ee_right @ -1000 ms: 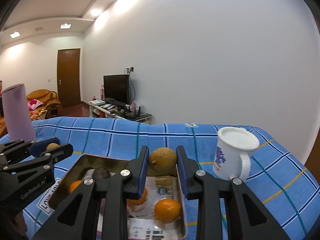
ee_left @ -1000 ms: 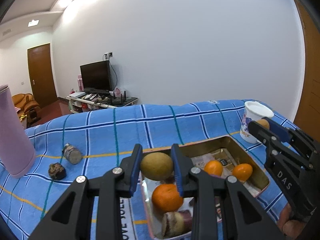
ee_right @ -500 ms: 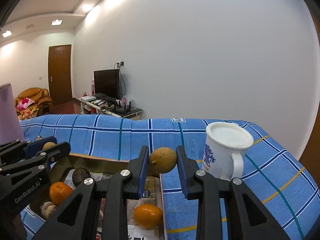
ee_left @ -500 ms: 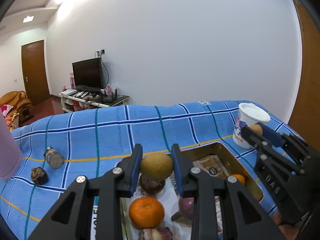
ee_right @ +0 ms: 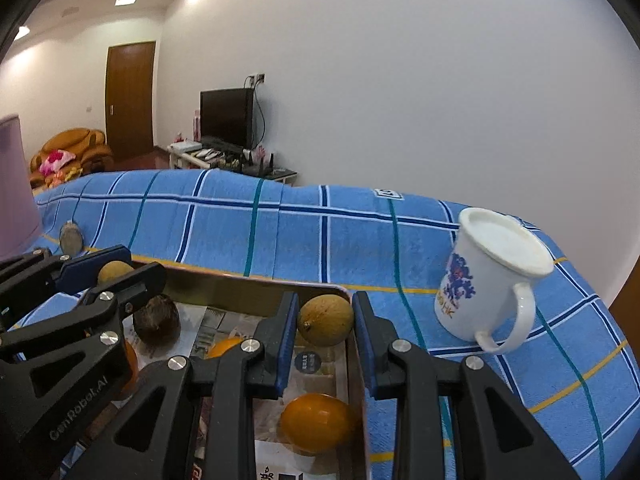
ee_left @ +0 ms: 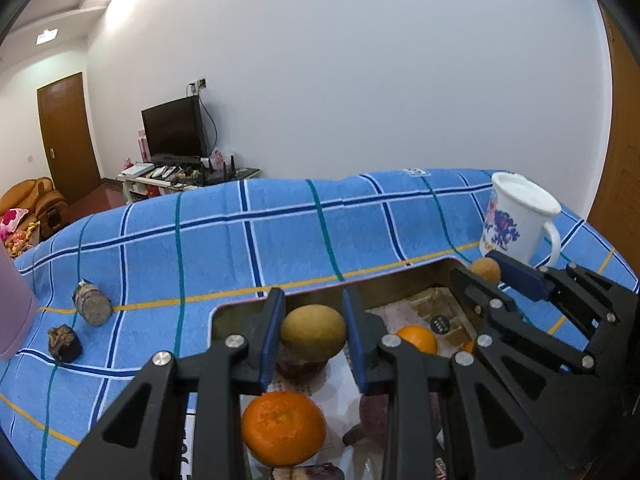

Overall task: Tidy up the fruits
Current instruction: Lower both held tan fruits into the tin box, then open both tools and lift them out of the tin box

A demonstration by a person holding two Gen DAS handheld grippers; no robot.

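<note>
Home living room, television [ee_left: 174, 126], sofa [ee_left: 34, 200]

Fruit, tins and cups, counted

Two grippers [ee_left: 313, 334] [ee_right: 325, 326], each clamped on one brown fruit [ee_left: 313, 327] [ee_right: 326, 320]. One tray [ee_right: 240, 282] holds three oranges [ee_left: 283, 427] [ee_left: 417, 338] [ee_right: 318, 422], one dark fruit [ee_right: 156, 318] and one purple one [ee_left: 374, 414]; more may be hidden. On the cloth [ee_left: 280, 240]: one mug [ee_right: 490, 276], one jar [ee_left: 92, 308], one dark lump [ee_left: 64, 343], one pink cup [ee_left: 12, 320].
</note>
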